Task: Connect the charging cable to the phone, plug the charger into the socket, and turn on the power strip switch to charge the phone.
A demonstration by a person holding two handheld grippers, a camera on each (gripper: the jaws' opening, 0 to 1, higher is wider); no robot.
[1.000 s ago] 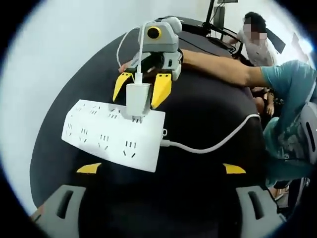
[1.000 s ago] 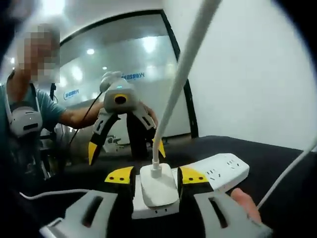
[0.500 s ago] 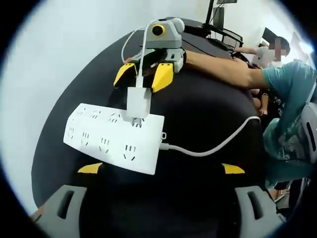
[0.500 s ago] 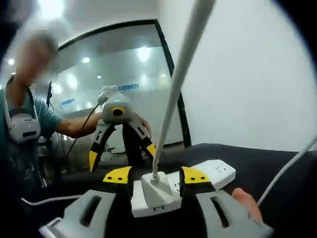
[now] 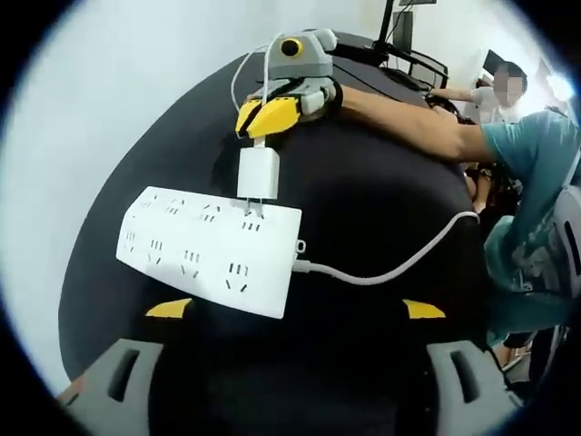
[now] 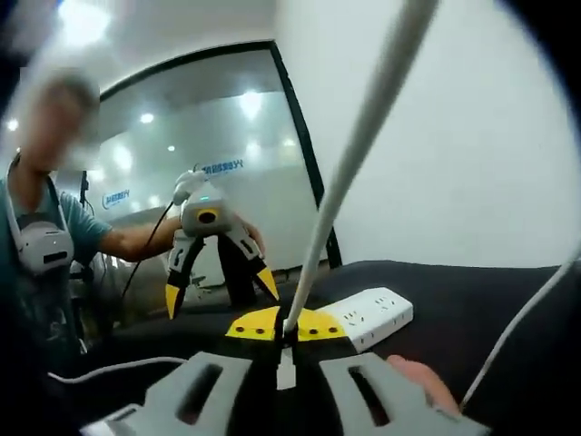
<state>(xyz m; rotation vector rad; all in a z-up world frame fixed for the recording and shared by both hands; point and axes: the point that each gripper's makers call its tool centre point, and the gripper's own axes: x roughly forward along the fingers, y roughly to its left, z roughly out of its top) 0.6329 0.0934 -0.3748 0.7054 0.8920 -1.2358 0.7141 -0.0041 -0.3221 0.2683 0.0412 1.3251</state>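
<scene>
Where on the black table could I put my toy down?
Bare black table lies right of the white power strip, beyond its white cord. It is crowded where the white charger sits plugged into the strip, the right tool just behind it.

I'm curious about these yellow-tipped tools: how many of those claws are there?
2. The right claw is at the far side of the black table, just behind the white charger standing in the power strip. The left claw, tips spread, is held above the table.
</scene>
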